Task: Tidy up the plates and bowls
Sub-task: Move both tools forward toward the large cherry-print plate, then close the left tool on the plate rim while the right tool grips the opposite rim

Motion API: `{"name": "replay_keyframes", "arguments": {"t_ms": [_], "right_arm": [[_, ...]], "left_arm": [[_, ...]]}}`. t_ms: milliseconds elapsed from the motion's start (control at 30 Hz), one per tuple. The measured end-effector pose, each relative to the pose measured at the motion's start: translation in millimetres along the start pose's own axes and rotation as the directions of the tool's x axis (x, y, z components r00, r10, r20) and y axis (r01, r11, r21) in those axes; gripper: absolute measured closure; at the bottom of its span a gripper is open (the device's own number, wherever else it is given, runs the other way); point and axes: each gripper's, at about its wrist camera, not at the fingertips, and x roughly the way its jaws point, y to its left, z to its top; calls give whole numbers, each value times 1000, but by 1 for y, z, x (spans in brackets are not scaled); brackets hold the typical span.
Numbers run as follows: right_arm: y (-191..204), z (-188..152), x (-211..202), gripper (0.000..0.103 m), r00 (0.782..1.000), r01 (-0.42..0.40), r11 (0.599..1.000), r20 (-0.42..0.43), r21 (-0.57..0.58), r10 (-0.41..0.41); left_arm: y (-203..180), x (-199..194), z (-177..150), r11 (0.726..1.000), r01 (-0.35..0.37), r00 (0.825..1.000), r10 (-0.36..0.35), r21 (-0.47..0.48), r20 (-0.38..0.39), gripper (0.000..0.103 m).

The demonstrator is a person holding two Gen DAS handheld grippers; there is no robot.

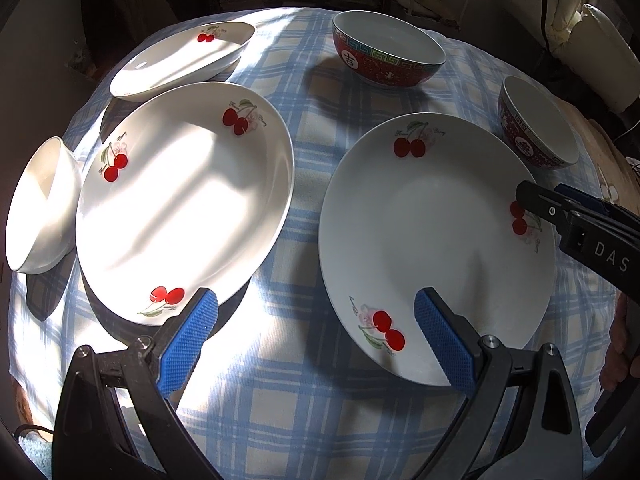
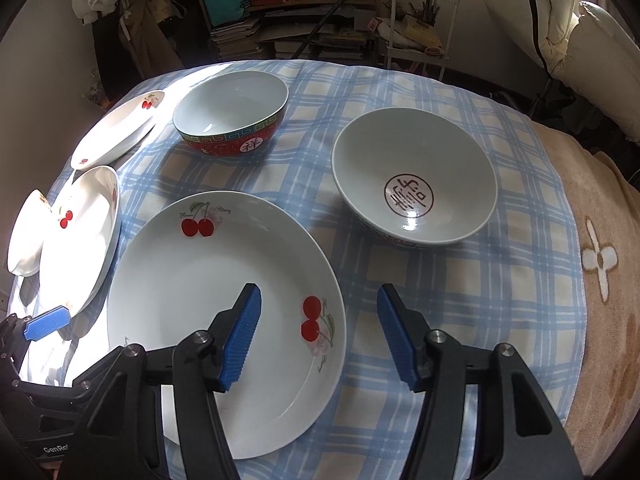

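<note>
Two large white cherry plates lie side by side on the table: one in sunlight [image 1: 180,200], one in shade [image 1: 432,240]. My left gripper [image 1: 316,296] hangs open over the cloth between them, its right finger above the shaded plate's near rim. My right gripper [image 2: 319,292] is open and straddles that same plate's [image 2: 200,280] right rim, pads clear of it. Farther off sit a smaller cherry plate [image 1: 180,60], a white bowl [image 1: 40,208], a red-patterned bowl [image 2: 232,116] and a second patterned bowl [image 2: 412,184] with a character inside.
A blue plaid cloth [image 2: 400,300] covers the round table, with a beige blanket [image 2: 600,280] at its right edge. Shelves with books and boxes [image 2: 280,20] stand behind the table. A hand [image 1: 620,352] holds the right gripper at the frame's edge.
</note>
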Motion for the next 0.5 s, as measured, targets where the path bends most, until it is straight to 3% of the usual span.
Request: {"name": "replay_keyframes", "arguments": {"t_ms": [167, 300, 433, 500], "right_arm": [[-3, 2, 7, 40, 1000, -5, 1000, -15, 16, 6], [-4, 1, 13, 50, 999, -9, 1000, -37, 14, 10], [-5, 1, 17, 51, 999, -16, 1000, -47, 14, 16], [-5, 1, 17, 53, 999, -19, 1000, -51, 13, 20]], "left_arm": [[-7, -7, -2, 1000, 28, 1000, -28, -2, 10, 6], [-16, -14, -4, 998, 52, 999, -52, 21, 14, 6], [-17, -6, -9, 997, 74, 997, -73, 9, -37, 23], [-16, -3, -10, 995, 102, 993, -102, -7, -66, 23]]}}
